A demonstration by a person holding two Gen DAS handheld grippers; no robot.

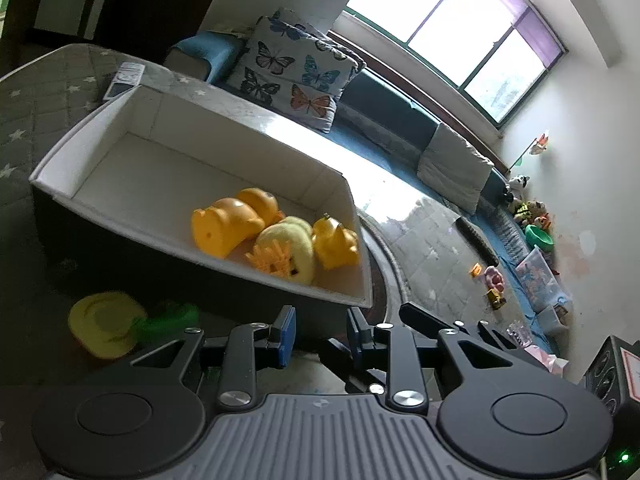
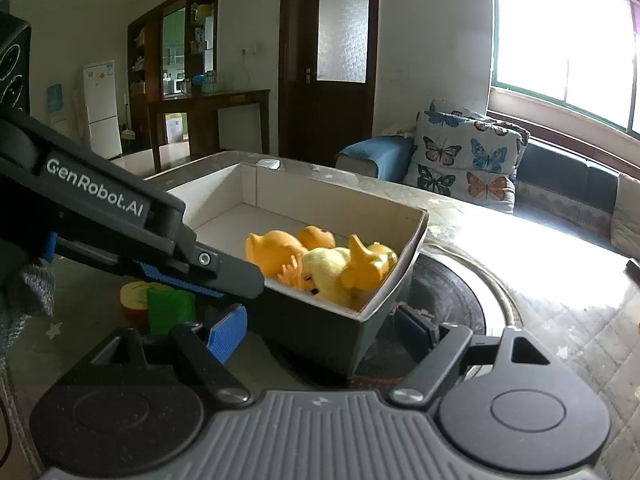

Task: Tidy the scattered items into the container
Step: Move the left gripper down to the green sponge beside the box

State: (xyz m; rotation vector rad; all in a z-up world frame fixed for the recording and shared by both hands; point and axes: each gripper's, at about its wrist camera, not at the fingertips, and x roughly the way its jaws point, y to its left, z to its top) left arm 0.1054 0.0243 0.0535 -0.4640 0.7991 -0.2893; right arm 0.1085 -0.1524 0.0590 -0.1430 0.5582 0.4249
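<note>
Four yellow-orange toys (image 1: 276, 234) heaped at box's (image 1: 120, 120) near-right end; yellow-green toy (image 1: 120, 322) outside box's near wall; left tool (image 1: 320, 334) and right tool (image 2: 324, 330) both spread, empty.

One open white-lined box (image 1: 120, 128) on the desk (image 1: 40, 92). Inside it, clustered at the 4 o'clock corner in the left wrist view: three orange plastic toys (image 1: 224, 226), and one pale yellow plush toy (image 1: 290, 246) with orange fringe. Outside the box, at 8 o'clock of it: one yellow-and-green toy (image 1: 108, 322) on the desk. One small white card (image 1: 124, 78) at the 11 o'clock edge of the desk. One butterfly-print cushion (image 1: 296, 72) on the sofa. Two tongs: left (image 1: 320, 338), right (image 2: 320, 330).
</note>
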